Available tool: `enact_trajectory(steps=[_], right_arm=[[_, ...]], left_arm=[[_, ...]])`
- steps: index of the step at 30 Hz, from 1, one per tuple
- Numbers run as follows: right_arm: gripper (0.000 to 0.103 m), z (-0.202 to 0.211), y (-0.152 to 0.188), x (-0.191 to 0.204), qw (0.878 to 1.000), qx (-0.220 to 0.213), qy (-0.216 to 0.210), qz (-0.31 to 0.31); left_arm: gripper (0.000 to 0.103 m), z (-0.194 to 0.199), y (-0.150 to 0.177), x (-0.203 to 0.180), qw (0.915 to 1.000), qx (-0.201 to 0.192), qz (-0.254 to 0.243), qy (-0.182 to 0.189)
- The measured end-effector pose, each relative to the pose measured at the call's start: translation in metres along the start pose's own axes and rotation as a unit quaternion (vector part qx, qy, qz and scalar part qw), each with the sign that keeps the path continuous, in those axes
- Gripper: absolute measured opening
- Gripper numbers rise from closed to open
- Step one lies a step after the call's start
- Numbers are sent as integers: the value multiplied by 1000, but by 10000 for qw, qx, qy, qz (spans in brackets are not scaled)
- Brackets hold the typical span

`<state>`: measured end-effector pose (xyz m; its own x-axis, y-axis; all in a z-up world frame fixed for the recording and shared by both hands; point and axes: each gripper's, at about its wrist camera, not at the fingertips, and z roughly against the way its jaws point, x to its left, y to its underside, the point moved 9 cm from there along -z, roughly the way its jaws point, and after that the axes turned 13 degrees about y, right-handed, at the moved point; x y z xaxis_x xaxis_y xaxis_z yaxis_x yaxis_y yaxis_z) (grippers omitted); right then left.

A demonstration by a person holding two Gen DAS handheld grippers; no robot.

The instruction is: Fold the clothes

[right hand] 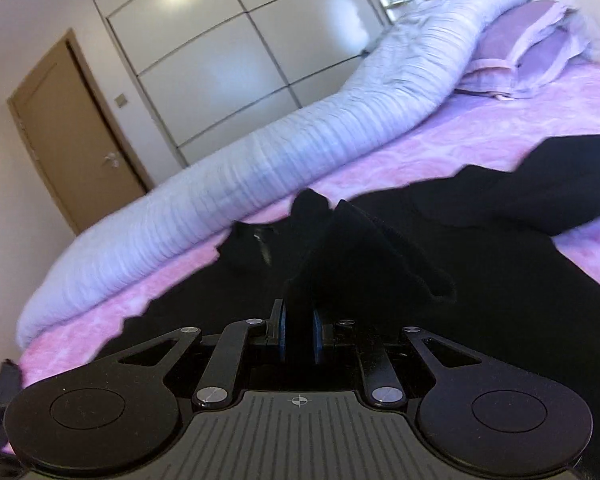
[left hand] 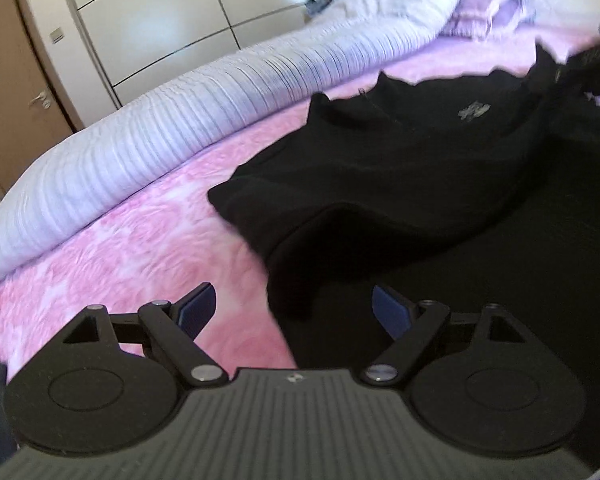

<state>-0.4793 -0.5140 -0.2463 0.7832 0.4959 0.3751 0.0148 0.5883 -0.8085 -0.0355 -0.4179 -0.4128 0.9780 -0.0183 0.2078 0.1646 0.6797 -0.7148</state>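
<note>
Left gripper [left hand: 294, 312]: jaws spread wide, blue pads [left hand: 198, 312] well apart, nothing between them. It hangs over the near edge of the black top [left hand: 420, 168], one pad above pink sheet [left hand: 140, 240], the other above black fabric.

Right gripper [right hand: 298, 336]: jaws nearly closed, a fold of the top [right hand: 340, 248] pinched between the pads and pulled up into a peak just ahead of them.

Top lies spread on the sheet, collar toward the far side, small grey logo [left hand: 474, 111] on the chest. One dark part runs off to the right edge; which part, cannot tell.

Beyond: rolled white duvet [right hand: 260, 168] along the bed's far side. Lilac pillow [right hand: 524, 48] at the head. Behind, white wardrobe [right hand: 240, 40] and brown door [right hand: 72, 132].
</note>
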Motion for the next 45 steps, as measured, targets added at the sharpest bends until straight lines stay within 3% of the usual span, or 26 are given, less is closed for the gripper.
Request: enact_trajectory(steps=[4, 11, 12, 14, 15, 16, 21, 23, 24, 26, 29, 30, 31, 33, 36, 37, 38, 39, 40, 42, 45], right_arm=[[12, 19, -25, -1, 9981, -398, -477, 41], [13, -13, 12, -61, 9920, 1101, -282, -555], [18, -14, 12, -66, 9902, 1149, -348, -716], [39, -14, 9, -80, 9856, 1182, -377, -1153], [54, -15, 7, -87, 9825, 1185, -377, -1389], [61, -17, 5, -94, 9793, 1183, -376, -1598], [62, -29, -10, -113, 9735, 1091, -348, -1977], [47, -29, -20, -112, 9737, 1009, -379, -2008], [35, -25, -28, -109, 9758, 872, -493, -1945], [35, -15, -40, -102, 9780, 639, -694, -1861], [47, -19, -38, -113, 9637, 917, -811, -2372], [65, -22, -38, -117, 9578, 1011, -841, -2555], [72, -26, -37, -121, 9496, 1116, -829, -2808], [73, -34, -35, -128, 9317, 1321, -795, -3288], [73, -44, -34, -129, 9163, 1588, -645, -3620], [70, -46, -34, -129, 9126, 1667, -575, -3688], [61, -48, -35, -128, 9116, 1680, -505, -3718], [21, -51, -38, -125, 9162, 1671, -472, -3612], [12, -53, -43, -120, 9256, 1631, -427, -3389], [10, -49, -59, -107, 9419, 1365, -662, -2996], [10, -22, -93, -85, 9661, 257, -1417, -2142]], left_arm=[[82, -15, 0, 1, 9998, 157, -41, -109], [82, -14, 8, -3, 9993, 347, -101, -87], [82, -9, 8, -4, 9994, 332, -78, -60], [82, 0, 7, -9, 9996, 262, -48, 19], [82, 5, 5, -12, 9998, 209, -52, 54], [82, 9, 3, -15, 9998, 156, -63, 80], [82, 21, -13, -29, 9996, -46, -181, 190], [82, 24, -23, -34, 9993, -149, -263, 202], [82, 25, -28, -37, 9991, -220, -277, 241], [82, 27, -37, -44, 9984, -330, -322, 341], [82, 21, -44, -54, 9974, -354, -448, 444], [82, 17, -46, -57, 9971, -341, -487, 467], [82, 14, -47, -59, 9970, -327, -507, 492], [82, 8, -48, -63, 9968, -305, -487, 550], [82, 2, -47, -67, 9965, -286, -492, 613], [82, 3, -47, -68, 9965, -271, -507, 606], [82, 3, -46, -68, 9965, -259, -517, 601], [82, 3, -44, -68, 9966, -256, -513, 598], [82, 5, -43, -67, 9966, -260, -499, 596], [82, 10, -42, -64, 9968, -286, -471, 572], [82, 12, -39, -61, 9972, -290, -416, 554]])
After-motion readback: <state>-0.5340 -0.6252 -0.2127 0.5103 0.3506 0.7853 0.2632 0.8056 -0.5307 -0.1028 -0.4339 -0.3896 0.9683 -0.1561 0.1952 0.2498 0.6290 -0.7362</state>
